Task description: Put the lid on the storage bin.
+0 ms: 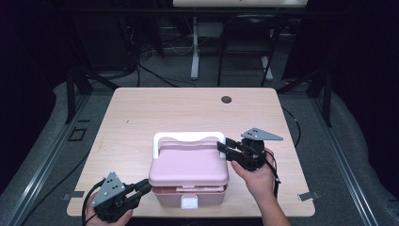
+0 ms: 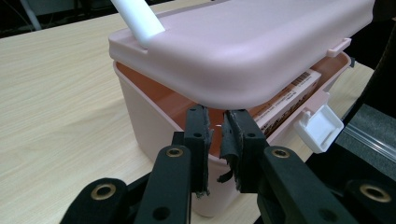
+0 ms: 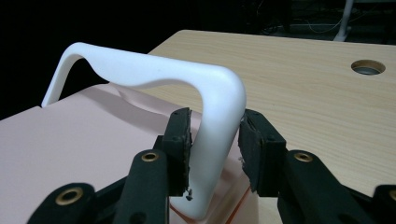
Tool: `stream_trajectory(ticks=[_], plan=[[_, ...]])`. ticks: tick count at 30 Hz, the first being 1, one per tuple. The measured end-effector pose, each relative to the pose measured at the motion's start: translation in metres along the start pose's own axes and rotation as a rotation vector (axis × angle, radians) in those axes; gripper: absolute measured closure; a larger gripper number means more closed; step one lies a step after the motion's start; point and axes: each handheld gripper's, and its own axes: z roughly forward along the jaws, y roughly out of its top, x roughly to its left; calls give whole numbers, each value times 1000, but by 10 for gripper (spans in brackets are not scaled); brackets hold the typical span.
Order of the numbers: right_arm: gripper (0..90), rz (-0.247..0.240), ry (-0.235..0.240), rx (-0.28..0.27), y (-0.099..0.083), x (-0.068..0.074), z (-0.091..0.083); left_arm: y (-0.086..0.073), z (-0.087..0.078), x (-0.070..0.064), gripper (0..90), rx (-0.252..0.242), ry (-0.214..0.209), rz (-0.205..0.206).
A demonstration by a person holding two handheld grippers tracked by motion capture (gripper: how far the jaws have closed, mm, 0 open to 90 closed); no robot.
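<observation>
While lid [image 1: 189, 165] sits ajar on pink box [image 1: 188, 197] at desk [image 1: 141, 113] front edge, right gripper [image 3: 214, 135] straddles white handle [image 3: 219, 116], jaws part open, not clamped. Left gripper [image 2: 217, 135] nearly closed, empty, at box rim under lid. Step: opening lid. Next: clamp handle, lift.

In the left gripper view, the pink box [image 2: 154, 121] runs off the top and right edges, and its white handle [image 2: 137, 18] is cut by the top edge. Under the raised lid [image 2: 243, 46], a printed packet [image 2: 287, 100] shows as a strip; its lettering is too blurred to read, and the rest of the inside is hidden. In the high view, both forearms leave the bottom edge, and the lid hides the box's contents near the table's [image 1: 141, 113] front edge.
</observation>
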Motion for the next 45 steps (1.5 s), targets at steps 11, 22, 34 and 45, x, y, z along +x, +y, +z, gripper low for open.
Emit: stream_trajectory(ticks=[11, 22, 34, 45], plan=[[655, -14, -4, -5, -5, 2, -3, -7, 1, 0, 785, 17, -4, 2], [659, -16, -1, -2, -9, 2, -4, -12, 2, 0, 788, 31, -8, -7], [655, -8, 5, 5, -12, 2, -2, -15, 3, 0, 787, 41, -16, -11], [650, -1, 8, 4, -13, 1, -1, -16, 3, 0, 787, 46, -22, -10]])
